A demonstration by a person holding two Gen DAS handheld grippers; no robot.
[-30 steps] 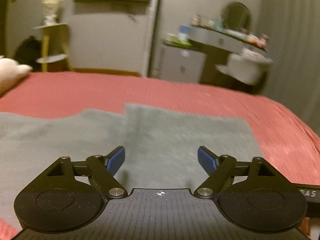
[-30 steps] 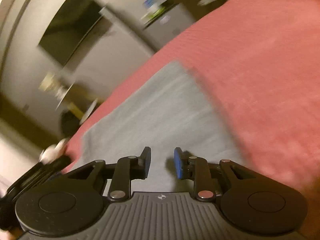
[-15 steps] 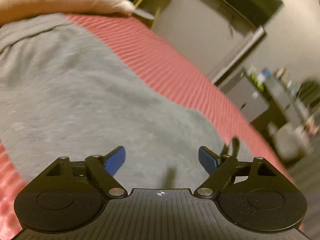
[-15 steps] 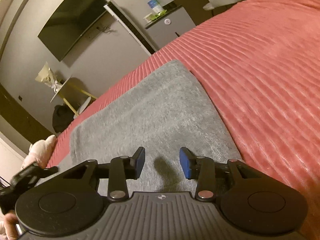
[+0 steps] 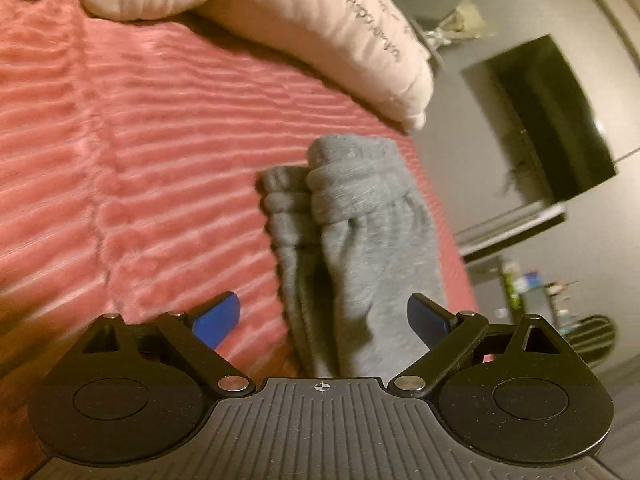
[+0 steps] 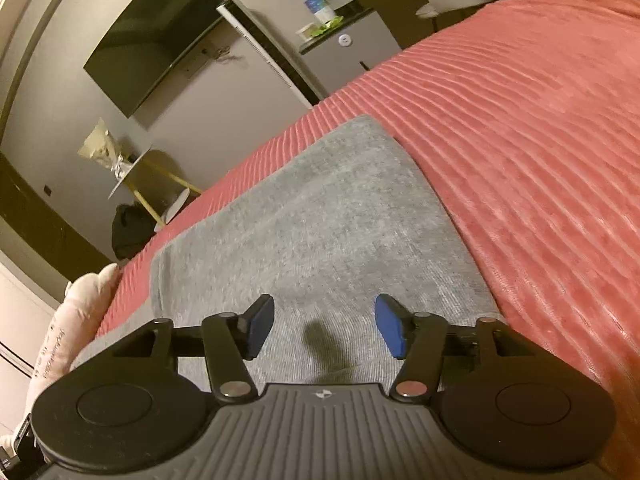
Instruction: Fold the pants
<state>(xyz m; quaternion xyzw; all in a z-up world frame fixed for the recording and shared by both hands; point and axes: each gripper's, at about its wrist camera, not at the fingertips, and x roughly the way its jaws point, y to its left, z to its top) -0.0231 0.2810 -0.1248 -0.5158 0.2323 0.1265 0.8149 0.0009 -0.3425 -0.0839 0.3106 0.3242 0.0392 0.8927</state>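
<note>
Lying flat on the pink ribbed bedspread (image 6: 540, 128): grey pants (image 6: 312, 220). Left gripper (image 5: 322, 314) hovering near the cuffed leg ends (image 5: 352, 176), jaws spread wide and opening further, leg fabric running between the blue pads (image 5: 218, 316) but not pinched. Right gripper (image 6: 324, 326) hanging over the broad flat part, jaws opening, nothing gripped, cloth lying below the gap. Resting beyond the cuffs, far side: pale pillow (image 5: 320, 20).

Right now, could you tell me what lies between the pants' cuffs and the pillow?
Only bare red bedspread, seen in the left wrist view between the cuffs and the pillow.
</note>
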